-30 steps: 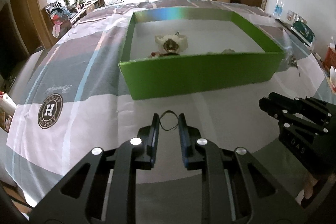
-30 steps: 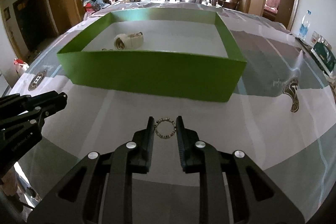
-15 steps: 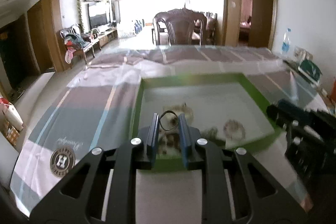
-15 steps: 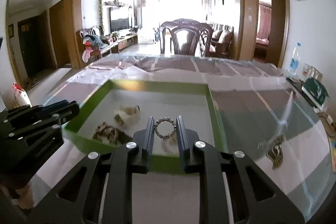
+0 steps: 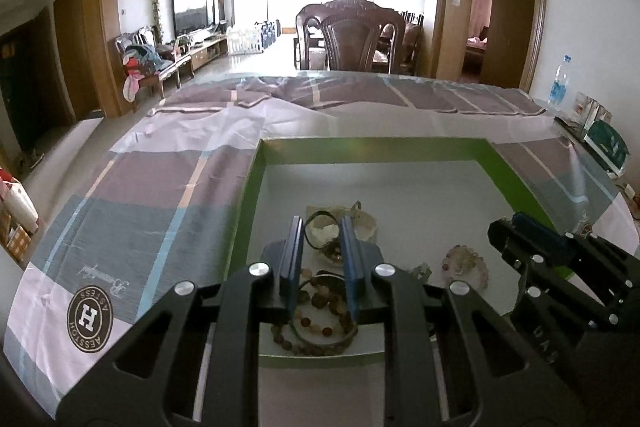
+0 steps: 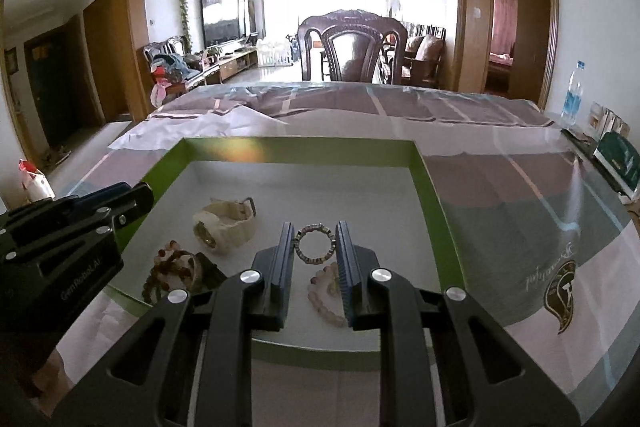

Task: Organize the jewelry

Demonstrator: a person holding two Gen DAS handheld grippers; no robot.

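The desk (image 5: 460,95) is covered by a cloth (image 5: 152,195) printed in grey, mauve and white blocks with pale blue lines; a round brown logo with an H (image 5: 90,319) is seen at its near left, and a brown emblem (image 6: 560,295) at its near right. A shallow green box (image 6: 434,203) with a white floor is set directly on the cloth. Near the desk's far right edge a water bottle (image 6: 573,95) is stood, with a green packet (image 6: 618,161) beside it.

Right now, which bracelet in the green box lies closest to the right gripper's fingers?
The pale pink bead bracelet, directly below the right gripper. The dark brown bead bracelets sit further left, by the cream watch.
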